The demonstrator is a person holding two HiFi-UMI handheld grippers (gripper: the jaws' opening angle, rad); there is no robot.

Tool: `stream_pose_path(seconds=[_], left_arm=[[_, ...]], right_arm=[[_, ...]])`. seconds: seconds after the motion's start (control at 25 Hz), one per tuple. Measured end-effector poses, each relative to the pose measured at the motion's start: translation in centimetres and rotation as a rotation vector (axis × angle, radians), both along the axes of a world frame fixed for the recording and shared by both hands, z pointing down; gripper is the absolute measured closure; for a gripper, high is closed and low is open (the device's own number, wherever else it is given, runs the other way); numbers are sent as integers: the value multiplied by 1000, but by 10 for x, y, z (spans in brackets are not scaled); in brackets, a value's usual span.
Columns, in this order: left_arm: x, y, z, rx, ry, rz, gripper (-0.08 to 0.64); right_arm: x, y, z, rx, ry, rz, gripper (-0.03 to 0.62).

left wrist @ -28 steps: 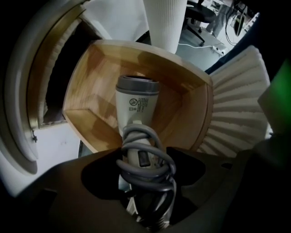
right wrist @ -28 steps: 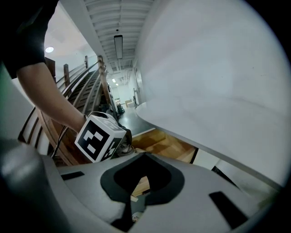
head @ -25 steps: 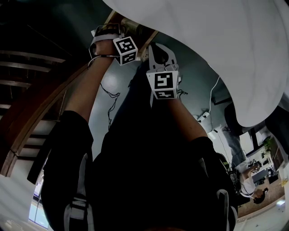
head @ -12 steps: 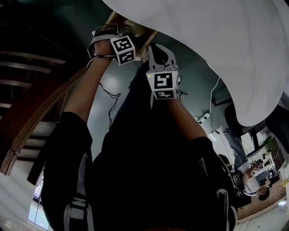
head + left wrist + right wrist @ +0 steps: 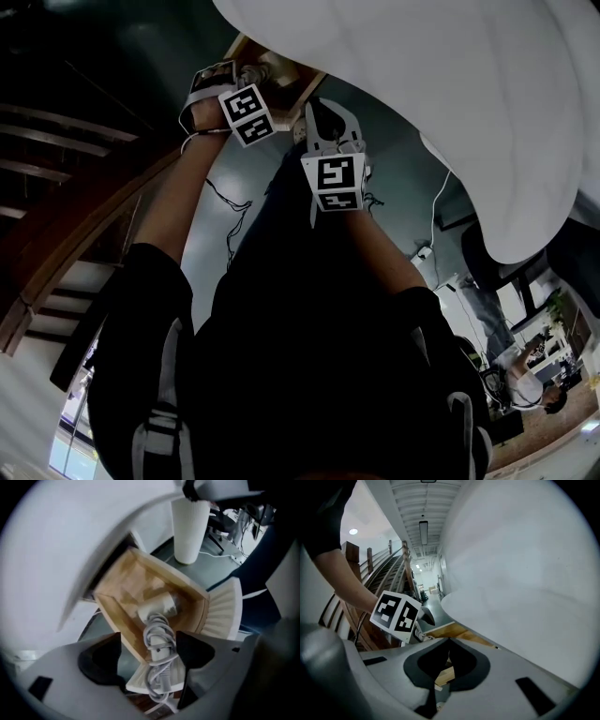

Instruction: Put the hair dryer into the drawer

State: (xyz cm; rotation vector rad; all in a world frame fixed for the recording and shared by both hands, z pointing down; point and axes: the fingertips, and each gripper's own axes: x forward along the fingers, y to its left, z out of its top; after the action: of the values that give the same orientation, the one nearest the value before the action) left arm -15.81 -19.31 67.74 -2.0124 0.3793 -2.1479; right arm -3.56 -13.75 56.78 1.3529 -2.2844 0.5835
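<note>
Your left tool (image 5: pixel 150 639) is released: its jaws stand wide apart and press on nothing, though the hair dryer (image 5: pixel 157 609) shows between them from above. The dryer lies inside the open wooden drawer (image 5: pixel 131 581), which is pulled out from under the white surface (image 5: pixel 70 536), so I judge that the main part of the task is done. Its barrel points into the drawer and its handle points toward the ribbed white front (image 5: pixel 225 611). The grey cord (image 5: pixel 157 667) is wound around the handle, most likely so that it stays in one bundle. One loop seems to reach over the front edge, and it could be pinched when the drawer closes. Your right tool (image 5: pixel 449 641) is clenched, its tips meet and nothing is between them. It waits just beside the drawer edge, probably because it is free to push the front. You should tuck the loop in before you close the drawer.
</note>
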Motion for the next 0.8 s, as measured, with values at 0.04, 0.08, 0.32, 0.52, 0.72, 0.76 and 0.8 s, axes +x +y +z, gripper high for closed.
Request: stream_pose_path(seconds=[0.04,0.08,0.32,0.52,0.72,0.76,0.8], left_arm=[[4,-2,-10,36,30,-10,193],[7,-5,-19,71,58,-19,193],[11,-4,-74,235,150,-19,406],[9,9,-121,338,258,-84,541],[4,16,-189,438,426,-193,552],[6,20,-201,455,459,-213,552],[8,24,-212,473,489,-231,552]], right_arm=[[1,1,-5,9,0,-2,571],[2,2,-9,18,0,-4,569],[-4,5,-42,72,-5,-16,571],[-13,5,-81,140,-7,-26,571],[-19,0,-130,243,17,-33,571],[-16,1,-138,258,21,-29,571],[-13,3,-146,272,22,-22,571]])
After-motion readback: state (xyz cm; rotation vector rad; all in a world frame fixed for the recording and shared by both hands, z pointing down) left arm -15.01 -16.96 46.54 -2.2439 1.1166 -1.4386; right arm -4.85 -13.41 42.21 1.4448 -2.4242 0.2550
